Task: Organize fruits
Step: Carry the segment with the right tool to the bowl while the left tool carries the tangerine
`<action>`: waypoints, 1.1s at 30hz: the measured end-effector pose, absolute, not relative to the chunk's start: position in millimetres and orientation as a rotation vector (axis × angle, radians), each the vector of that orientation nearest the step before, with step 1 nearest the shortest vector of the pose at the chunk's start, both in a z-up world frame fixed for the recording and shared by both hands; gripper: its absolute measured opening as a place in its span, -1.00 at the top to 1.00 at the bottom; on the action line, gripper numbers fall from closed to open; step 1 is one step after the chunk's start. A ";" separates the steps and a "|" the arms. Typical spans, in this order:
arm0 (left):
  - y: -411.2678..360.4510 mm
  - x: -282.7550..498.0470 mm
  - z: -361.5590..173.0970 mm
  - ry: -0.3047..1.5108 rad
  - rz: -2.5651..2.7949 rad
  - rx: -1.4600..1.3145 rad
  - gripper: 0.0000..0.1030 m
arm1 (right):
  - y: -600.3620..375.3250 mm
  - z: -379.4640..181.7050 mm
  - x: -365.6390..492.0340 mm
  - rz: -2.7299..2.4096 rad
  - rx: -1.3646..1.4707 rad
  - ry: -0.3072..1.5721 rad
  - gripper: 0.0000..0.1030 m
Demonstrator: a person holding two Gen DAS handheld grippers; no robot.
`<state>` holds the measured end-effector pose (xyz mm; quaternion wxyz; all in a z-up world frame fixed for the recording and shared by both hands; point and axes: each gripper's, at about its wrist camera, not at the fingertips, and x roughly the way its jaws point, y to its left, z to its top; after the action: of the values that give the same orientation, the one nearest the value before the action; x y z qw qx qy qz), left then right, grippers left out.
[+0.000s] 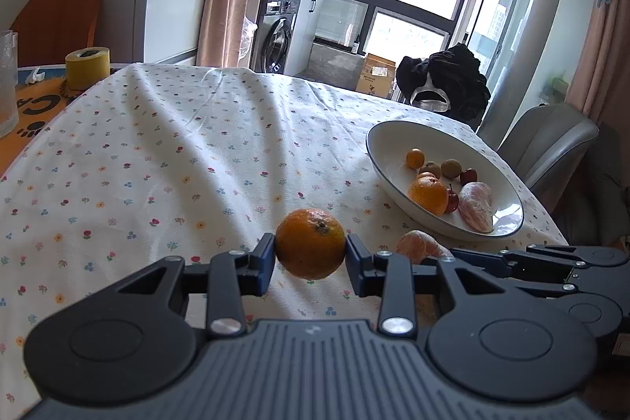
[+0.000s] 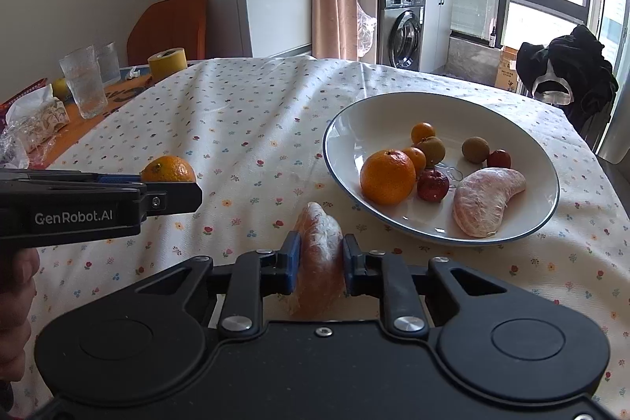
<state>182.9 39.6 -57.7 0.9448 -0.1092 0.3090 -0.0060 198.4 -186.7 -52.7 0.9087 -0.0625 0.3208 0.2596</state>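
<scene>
The round table under a white floral-print cloth [image 2: 244, 128] is the work surface. The wide, shallow white ceramic bowl with a dark rim [image 2: 354, 121] sits toward its right side and serves as the collection point: it already contains one whole orange, a peeled pomelo-like segment and several small red, brown and orange fruits. The left gripper [image 1: 310, 254] is closed on a round, unpeeled orange mandarin [image 1: 310, 248], one pad on each flank, the fruit apparently just clear of the cloth, left of the bowl. The right gripper [image 2: 318, 262] is clamped narrowly across a peeled, pale-orange citrus segment [image 2: 318, 254], held on edge just before the bowl's near rim. Judgement: both fruits are gripped for transfer into the bowl; the soft segment requires light pressure
</scene>
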 end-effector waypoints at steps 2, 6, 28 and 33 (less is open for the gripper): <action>37.4 183.1 -56.8 0.630 -0.014 -0.219 0.29 | -189.4 -49.1 197.9 0.541 -0.120 0.653 0.62; 32.3 183.7 -52.3 0.623 -0.021 -0.210 0.29 | -197.2 -40.6 198.6 0.550 -0.093 0.633 0.63; -8.3 212.5 -35.4 0.604 -0.070 -0.146 0.29 | -255.3 -21.1 230.8 0.477 -0.018 0.563 0.63; -13.6 219.1 -32.2 0.600 -0.079 -0.130 0.29 | -264.0 -21.6 241.0 0.462 -0.011 0.561 0.63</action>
<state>219.1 -13.6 -32.2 0.9525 -0.0639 0.2951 -0.0388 241.0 -264.0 -21.6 0.9348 -0.0054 0.2741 0.2258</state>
